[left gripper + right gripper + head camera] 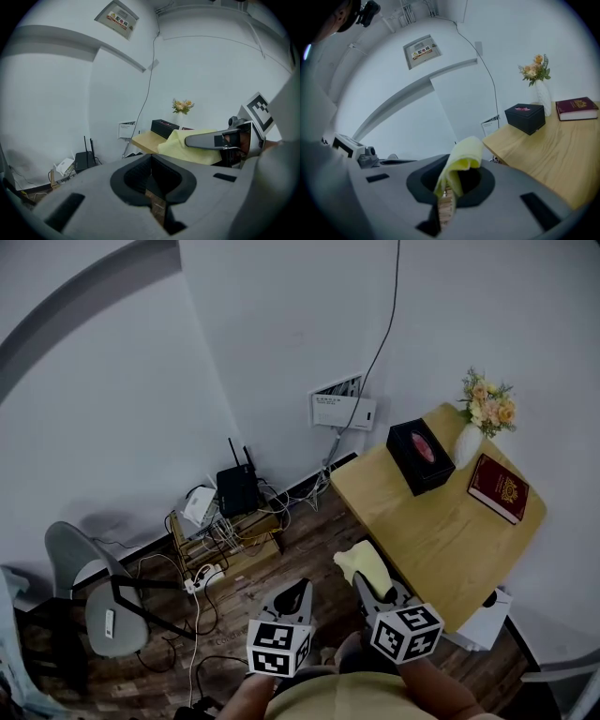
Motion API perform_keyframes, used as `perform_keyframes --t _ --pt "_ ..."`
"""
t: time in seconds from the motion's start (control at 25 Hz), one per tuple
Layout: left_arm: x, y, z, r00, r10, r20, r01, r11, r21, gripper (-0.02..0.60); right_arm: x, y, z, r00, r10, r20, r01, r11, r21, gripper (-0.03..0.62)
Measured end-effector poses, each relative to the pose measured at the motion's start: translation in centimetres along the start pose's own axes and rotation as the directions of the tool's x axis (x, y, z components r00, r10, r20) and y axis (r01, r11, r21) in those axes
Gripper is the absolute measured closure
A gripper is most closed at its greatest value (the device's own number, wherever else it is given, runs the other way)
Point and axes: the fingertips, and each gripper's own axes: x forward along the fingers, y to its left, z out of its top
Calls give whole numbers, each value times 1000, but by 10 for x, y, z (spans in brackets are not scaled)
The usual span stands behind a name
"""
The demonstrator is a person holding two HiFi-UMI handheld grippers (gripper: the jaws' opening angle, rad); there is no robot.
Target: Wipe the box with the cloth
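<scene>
Short of the pale wooden counter (441, 531), the right claw (449, 187) pinches a soft, floppy yellow cloth (461, 157) by one end, the left claw (300, 592) is closed empty, and the stiff, probably light black box (420, 454) at the far corner may slide.

Head view steeply down from above; both gripper views low, near-level, toward the shared table (441, 540)

Grey-shelled left gripper (301, 589) and right gripper (367, 587) — black-and-white marker cubes (278, 648) at the back; yellowish shirt (347, 704).
</scene>
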Motion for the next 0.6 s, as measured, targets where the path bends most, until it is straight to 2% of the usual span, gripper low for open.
perform_keyframes --t 0.32,0.6 --pt "34 14 17 1000 -17 -1 17 1000 11 561 31 -20 17 1000 -9 11 9 1000 15 558" --pt "81 39 53 999 -34 4 34 998 44 560 78 -41 47 1000 -8 22 8 1000 25 559"
